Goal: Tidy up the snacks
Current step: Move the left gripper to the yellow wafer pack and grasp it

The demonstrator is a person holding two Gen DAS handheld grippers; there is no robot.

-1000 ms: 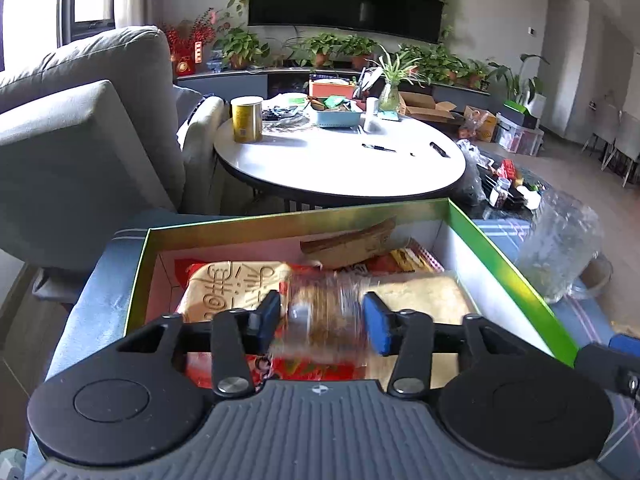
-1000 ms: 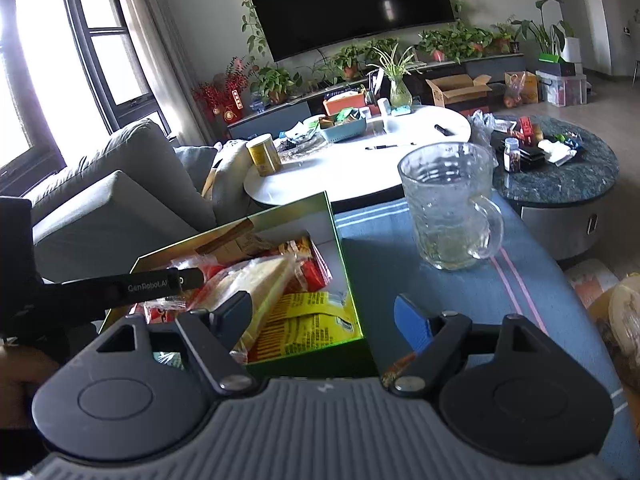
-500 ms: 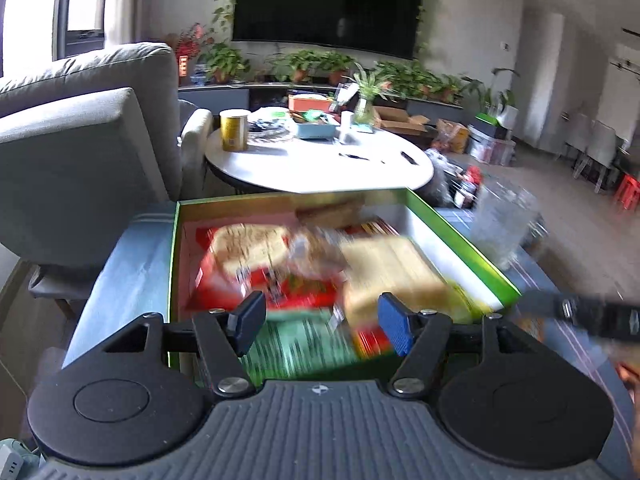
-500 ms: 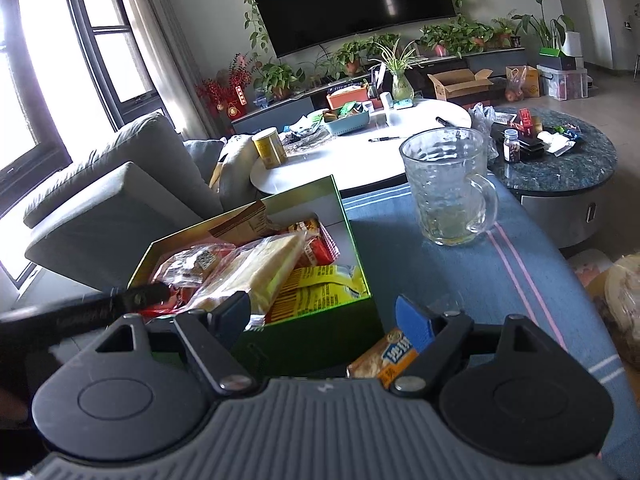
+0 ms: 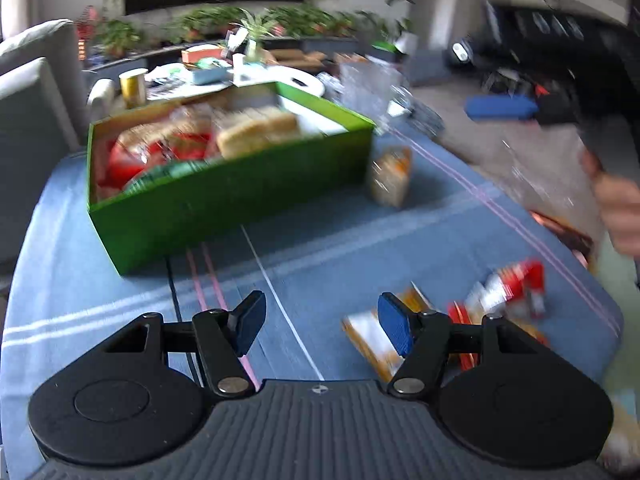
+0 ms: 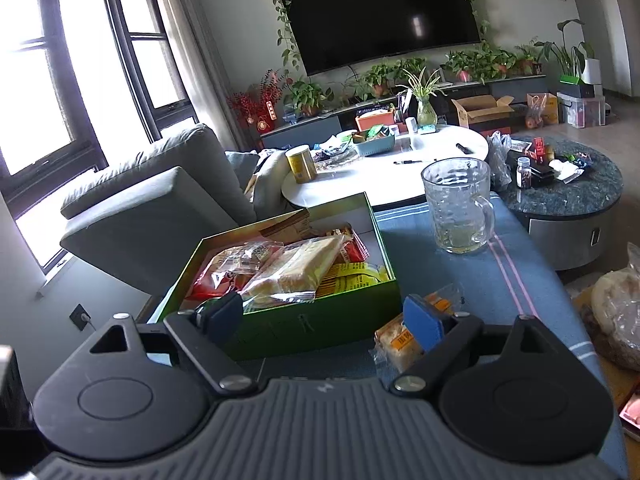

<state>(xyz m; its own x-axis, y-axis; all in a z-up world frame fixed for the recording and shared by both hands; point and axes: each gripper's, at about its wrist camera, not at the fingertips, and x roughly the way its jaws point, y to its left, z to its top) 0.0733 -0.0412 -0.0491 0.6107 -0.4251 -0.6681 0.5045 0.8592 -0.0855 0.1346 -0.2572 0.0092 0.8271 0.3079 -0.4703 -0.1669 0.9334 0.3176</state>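
Left gripper (image 5: 320, 320): jaws apart, empty, over blue cloth (image 5: 340, 240).
Right gripper (image 6: 324, 316): jaws apart, empty.
Green box (image 6: 320, 320): holds snack packets.

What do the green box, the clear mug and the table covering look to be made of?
Green box: likely cardboard, slightly glossy; thin folded walls, pale inside.
Mug: clear glass or hard plastic; see-through, textured wall, handle.
Table covering: woven cloth, matte blue with stripes.
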